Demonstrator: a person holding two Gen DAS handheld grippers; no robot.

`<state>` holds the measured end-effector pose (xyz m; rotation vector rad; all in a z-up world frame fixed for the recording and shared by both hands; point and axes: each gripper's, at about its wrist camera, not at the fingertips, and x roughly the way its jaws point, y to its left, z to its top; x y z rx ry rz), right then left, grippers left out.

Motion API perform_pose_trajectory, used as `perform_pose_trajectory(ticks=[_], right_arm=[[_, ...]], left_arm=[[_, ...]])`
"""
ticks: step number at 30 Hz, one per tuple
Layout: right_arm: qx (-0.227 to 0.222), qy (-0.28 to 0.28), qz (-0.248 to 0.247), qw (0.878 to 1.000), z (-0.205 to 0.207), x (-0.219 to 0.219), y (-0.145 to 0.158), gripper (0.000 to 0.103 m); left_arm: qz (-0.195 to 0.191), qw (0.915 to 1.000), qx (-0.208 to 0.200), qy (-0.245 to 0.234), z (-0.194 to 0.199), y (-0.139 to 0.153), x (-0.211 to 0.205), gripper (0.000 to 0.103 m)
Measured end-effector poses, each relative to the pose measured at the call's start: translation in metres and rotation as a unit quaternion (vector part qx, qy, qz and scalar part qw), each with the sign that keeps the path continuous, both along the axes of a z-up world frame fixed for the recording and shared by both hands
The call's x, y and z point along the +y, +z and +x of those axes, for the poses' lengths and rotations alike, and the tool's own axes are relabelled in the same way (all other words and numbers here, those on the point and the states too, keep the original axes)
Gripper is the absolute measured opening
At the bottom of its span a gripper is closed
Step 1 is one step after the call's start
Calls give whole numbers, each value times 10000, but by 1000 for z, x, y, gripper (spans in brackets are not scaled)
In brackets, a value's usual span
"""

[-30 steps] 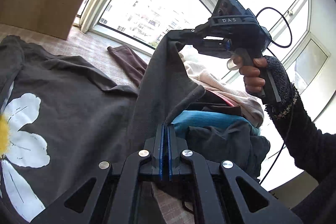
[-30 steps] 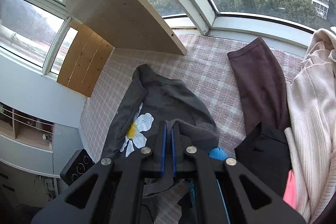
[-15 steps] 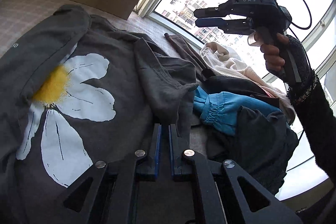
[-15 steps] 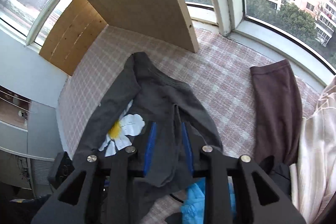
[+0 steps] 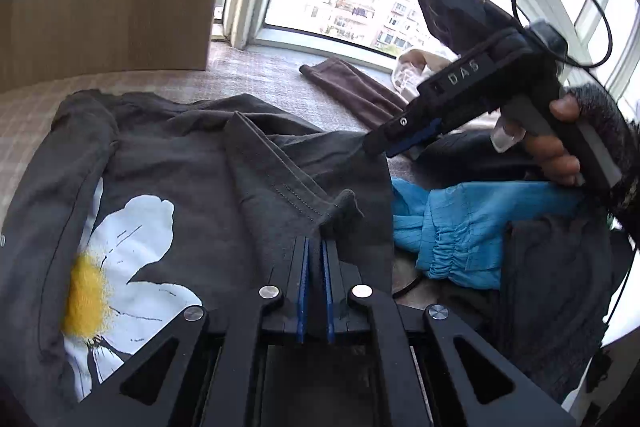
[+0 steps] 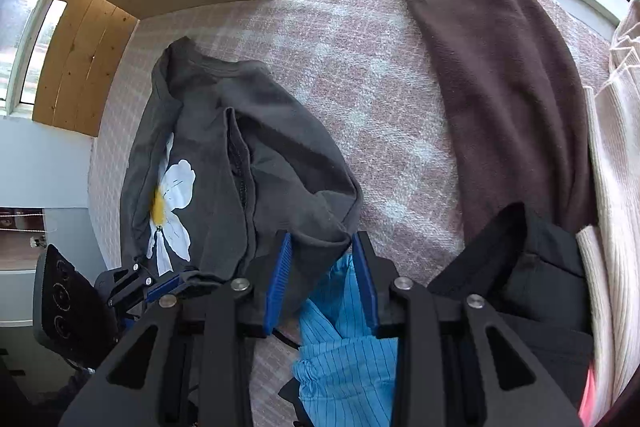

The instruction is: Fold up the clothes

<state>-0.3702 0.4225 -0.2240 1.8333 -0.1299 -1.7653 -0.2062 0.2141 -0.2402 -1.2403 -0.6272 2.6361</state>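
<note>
While left tongs (image 5: 315, 241) pinch the grey shirt (image 5: 192, 163), right tongs (image 6: 322, 259) gape.

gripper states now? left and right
Left gripper: shut on hem of the dark grey daisy-print T-shirt.
Right gripper: open, grey fabric between its jaws.

Parted right tongs (image 6: 322, 267) over grey daisy shirt (image 6: 224, 167)

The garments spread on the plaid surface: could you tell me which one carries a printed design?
The dark grey shirt, lying left of the others, bears a white daisy with a yellow centre. The brown garment, blue striped piece and cream knit show no print.
</note>
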Motion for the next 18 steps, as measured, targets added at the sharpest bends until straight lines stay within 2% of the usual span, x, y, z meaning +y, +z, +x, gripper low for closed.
perform_pose_trajectory(ticks=[2, 3, 4, 6, 9, 10, 12, 13, 15, 18], right_arm=[[149, 64, -94, 9998, 1, -4, 4, 30], [254, 100, -160, 9995, 2, -5, 8, 20], [359, 137, -226, 9990, 3, -6, 12, 16], [647, 237, -311, 9971, 4, -9, 24, 16], [971, 363, 105, 9946, 3, -11, 32, 19], [853, 313, 204, 9957, 2, -9, 28, 26], [616, 215, 402, 9971, -1, -4, 19, 38], [499, 168, 492, 9974, -2, -2, 15, 40], [325, 145, 374, 9987, -1, -2, 7, 41], [303, 254, 347, 9986, 2, -9, 1, 41]], left_arm=[[611, 9948, -138, 804, 18, -10, -24, 5], [896, 9883, -226, 1211, 28, -16, -36, 3], [949, 9855, -335, 1369, 33, -21, -41, 4], [856, 9838, -572, 1470, 40, -30, -44, 4], [584, 9871, -555, 1381, 45, -25, -37, 7], [530, 9880, -524, 1355, 47, -21, -35, 15], [355, 9901, -419, 1295, 48, -13, -31, 18], [204, 9913, -325, 1258, 47, -6, -30, 20], [-136, 9922, -207, 1219, 43, 2, -29, 24], [-302, 9900, -435, 1306, 26, -5, -38, 32]])
